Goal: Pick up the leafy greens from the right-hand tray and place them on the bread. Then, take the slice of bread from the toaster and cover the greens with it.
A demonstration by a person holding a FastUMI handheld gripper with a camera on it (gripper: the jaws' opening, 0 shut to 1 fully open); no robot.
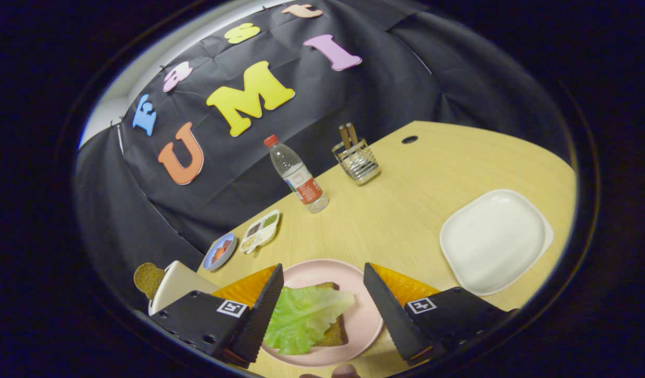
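Gripper (pixel 320 310) hangs with fingers spread wide, gripping nothing. Between them the leafy greens (pixel 301 315) lie on the bread (pixel 335 333), on a pink plate (pixel 364 320). Left, the toaster (pixel 178 286) with a brown slice (pixel 148 278), seemingly poking up. Beyond right, a bare white tray (pixel 493 239); farther, water bottle (pixel 297 176) and utensil holder (pixel 358 160).

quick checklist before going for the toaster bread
1. Greens lie on the bread on the pink plate: ok.
2. Gripper open, nothing held, fingers either side of the greens: ok.
3. Second slice sticks up out of the toaster, beside the left finger: ok.
4. Greens fully clear of the left finger: cannot tell.
5. White tray has no greens left: ok.
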